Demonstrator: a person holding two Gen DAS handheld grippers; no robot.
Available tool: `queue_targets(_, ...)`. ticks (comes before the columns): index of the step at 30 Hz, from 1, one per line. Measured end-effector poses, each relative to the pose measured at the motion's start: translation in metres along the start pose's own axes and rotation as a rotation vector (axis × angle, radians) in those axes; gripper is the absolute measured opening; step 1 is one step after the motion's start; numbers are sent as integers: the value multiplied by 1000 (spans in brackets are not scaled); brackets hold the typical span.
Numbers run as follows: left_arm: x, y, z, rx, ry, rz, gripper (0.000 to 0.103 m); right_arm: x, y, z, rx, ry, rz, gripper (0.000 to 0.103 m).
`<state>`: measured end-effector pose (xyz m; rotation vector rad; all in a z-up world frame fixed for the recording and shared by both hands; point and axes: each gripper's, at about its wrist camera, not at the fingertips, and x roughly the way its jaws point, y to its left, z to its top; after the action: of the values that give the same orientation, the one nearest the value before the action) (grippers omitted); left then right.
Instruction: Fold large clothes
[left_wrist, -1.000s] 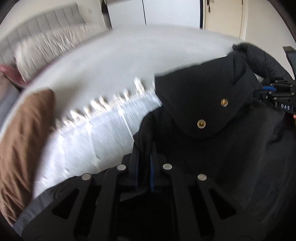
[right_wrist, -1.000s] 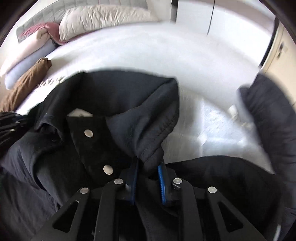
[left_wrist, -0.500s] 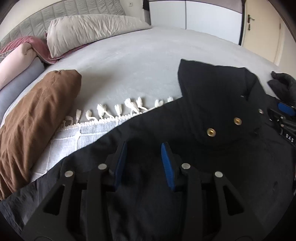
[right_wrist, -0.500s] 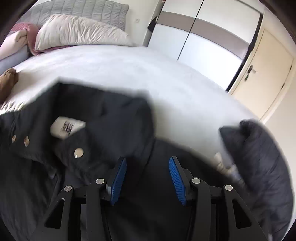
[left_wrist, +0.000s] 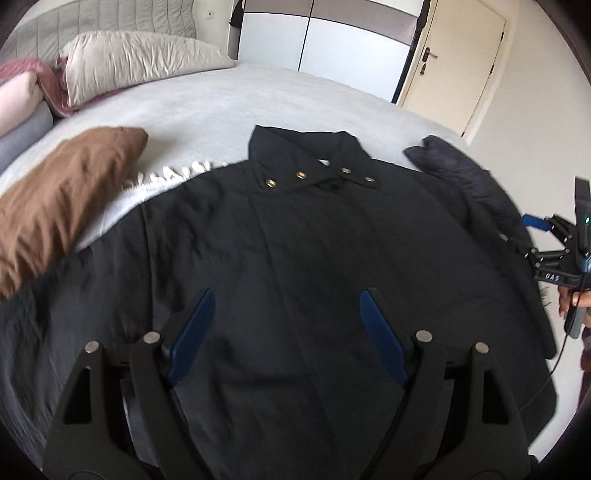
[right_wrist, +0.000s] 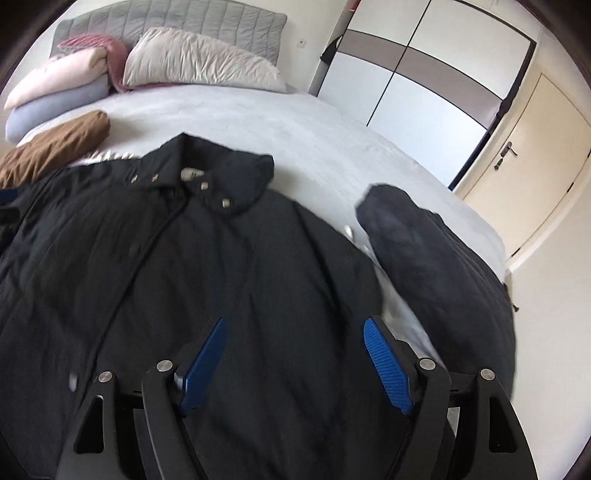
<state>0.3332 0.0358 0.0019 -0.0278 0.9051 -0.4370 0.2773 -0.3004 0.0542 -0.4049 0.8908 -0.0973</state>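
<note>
A large black jacket lies spread flat, front up, on the grey bed, collar with brass snaps at the far side. It also shows in the right wrist view. My left gripper is open and empty, raised above the jacket's middle. My right gripper is open and empty above the jacket's right shoulder area; it also shows in the left wrist view at the right edge. The jacket's right sleeve lies off to the right.
A brown pillow lies left of the jacket. Stacked pillows and blankets sit at the headboard. A fringed white throw lies under the jacket. A wardrobe and a door stand beyond the bed.
Both grippers let go of the jacket near the collar, opened wide and pulled back and up. The jacket now lies flat on the bed.
</note>
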Motion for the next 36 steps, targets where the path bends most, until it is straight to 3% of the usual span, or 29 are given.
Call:
queue_targets(7,-47,-14,-61,-122,39,-96,89,-61,-41,-82,58,135,45,78)
queue_targets(14,-54,-32,-114,-192,119,-129,90,-48,-54,-151,132,249,52,77)
queue_targets(16,-54,-38,-124,-204,130,-127,90,-34,-53,-165,129,287,40,62)
queue_targets(17,-54,-41,-127,-200,132,-122,90,-26,-54,-169,127,311,30,32)
queue_targets(18,-53,-44,-129,-191,131,-114,90,-25,-56,-172,133,324,21,14)
queue_targets(22,-54,-55,-128,-120,108,-70,90,-57,-85,-148,175,247,-42,8)
queue_targets(28,-45,-68,-120,-72,94,-60,90,-111,-161,-79,223,110,-303,7)
queue_targets(32,-33,-80,-117,-26,86,-78,90,-101,-211,-38,249,110,-509,7)
queue_targets(36,-22,-87,-120,8,83,-95,90,-56,-248,-10,282,149,-626,7)
